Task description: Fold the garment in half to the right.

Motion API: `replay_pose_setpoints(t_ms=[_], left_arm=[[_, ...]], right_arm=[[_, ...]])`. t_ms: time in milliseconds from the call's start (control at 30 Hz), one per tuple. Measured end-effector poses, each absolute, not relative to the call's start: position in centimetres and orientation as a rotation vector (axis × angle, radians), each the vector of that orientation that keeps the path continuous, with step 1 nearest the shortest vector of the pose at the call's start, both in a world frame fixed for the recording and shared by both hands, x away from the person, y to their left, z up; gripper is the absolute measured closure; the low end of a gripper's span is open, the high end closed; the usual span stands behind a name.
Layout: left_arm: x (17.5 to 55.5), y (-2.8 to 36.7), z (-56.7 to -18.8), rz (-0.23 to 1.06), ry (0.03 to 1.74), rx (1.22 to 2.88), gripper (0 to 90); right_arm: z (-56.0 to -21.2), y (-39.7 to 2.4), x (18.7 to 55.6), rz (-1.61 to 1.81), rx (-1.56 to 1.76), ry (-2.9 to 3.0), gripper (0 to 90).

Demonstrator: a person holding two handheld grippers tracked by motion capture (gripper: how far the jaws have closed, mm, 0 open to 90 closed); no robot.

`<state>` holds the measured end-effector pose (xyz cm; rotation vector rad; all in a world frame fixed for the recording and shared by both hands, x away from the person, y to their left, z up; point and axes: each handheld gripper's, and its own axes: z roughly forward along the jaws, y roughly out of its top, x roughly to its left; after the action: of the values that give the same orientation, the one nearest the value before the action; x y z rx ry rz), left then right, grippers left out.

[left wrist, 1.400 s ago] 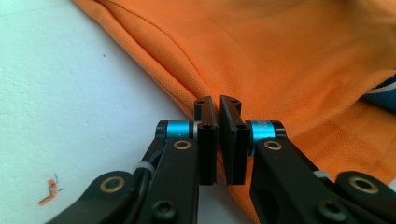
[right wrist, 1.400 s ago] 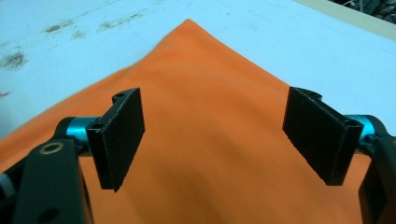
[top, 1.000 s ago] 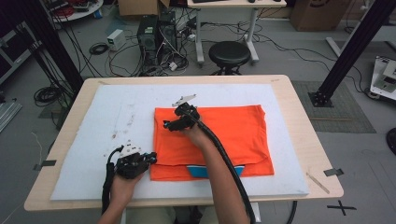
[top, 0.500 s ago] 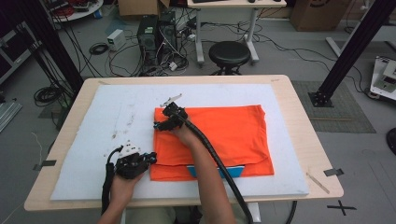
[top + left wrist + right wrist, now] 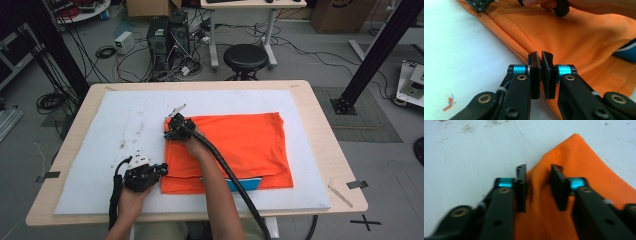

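Note:
An orange shirt (image 5: 235, 145) lies folded on the white mat (image 5: 125, 115), with a blue trim (image 5: 242, 184) peeking out at its near edge. My right gripper (image 5: 171, 131) is down on the shirt's far-left corner. Its jaws have just been closing, and orange cloth (image 5: 586, 162) is gathered into a ridge between the pads of the right gripper (image 5: 537, 173). My left gripper (image 5: 162, 171) rests at the near-left corner. In its own view the left gripper (image 5: 541, 57) is shut, with the shirt's (image 5: 574, 32) edge running into the thin slit between the pads.
The mat covers most of a wooden table (image 5: 330, 150). Faint smudges (image 5: 132, 132) mark the mat left of the shirt, and a small orange scribble (image 5: 449, 103) lies near the left gripper. A black stool (image 5: 246, 57) and cables stand on the floor beyond the table.
My right gripper has slid left along the shirt's far edge to its far-left corner and sunk onto it, and its jaws have come together on the cloth. The left gripper has stayed put.

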<state>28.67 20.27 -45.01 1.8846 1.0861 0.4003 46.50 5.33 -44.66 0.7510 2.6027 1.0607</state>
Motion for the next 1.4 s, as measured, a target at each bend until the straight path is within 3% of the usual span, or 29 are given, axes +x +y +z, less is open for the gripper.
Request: replay_pose_setpoints(t_ms=[167, 633, 1400], left_arm=[[28.6, 20.3, -45.0, 0.399, 1.08, 1.879, 85.9], [29.1, 19.3, -43.1, 0.288, 0.966, 1.747, 86.0], [31.7, 6.0, -38.4, 0.157, 0.755, 1.802, 86.0]], right_arm=[[-44.6, 5.2, 46.5, 1.083, 0.779, 2.613, 84.1], [-42.4, 0.9, 46.4, 1.316, 0.842, 2.526, 84.6], [-39.2, -14.9, 44.7, 1.504, 1.055, 2.23, 84.6]])
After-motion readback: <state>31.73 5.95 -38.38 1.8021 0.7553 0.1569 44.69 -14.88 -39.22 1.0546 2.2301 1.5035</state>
